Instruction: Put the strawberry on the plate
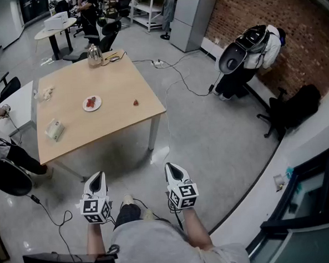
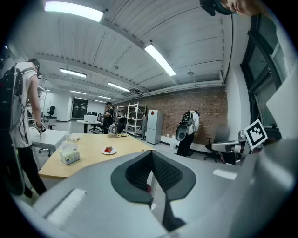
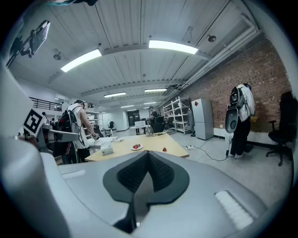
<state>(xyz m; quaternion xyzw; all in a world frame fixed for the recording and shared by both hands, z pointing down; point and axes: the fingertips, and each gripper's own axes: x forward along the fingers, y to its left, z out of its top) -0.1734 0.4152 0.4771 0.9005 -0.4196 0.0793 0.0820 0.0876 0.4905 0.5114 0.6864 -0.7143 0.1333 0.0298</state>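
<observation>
Strawberry [image 1: 135, 102] lies on the tabletop [image 1: 94, 77], upper centre of the head view, just inside the table's right edge and near its front right corner. Plate [image 1: 86, 107] sits to the left of it, near but not touching, with red pieces already on it. Long axis of the berry: too small to tell.

Right hand-held gripper [image 1: 171, 166], lower centre: jaws pressed together, nothing between. Left hand-held gripper [image 1: 98, 175], beside it: likewise closed and empty. Both point up-frame toward the table, well apart from it.

Right one is nearer the berry, so judged the likelier picker. Bare floor lies between; a walk-up is needed. Approach at the right edge looks open. Tissue box [image 1: 55, 129] is far left, out of the way. Jaws must open first.
</observation>
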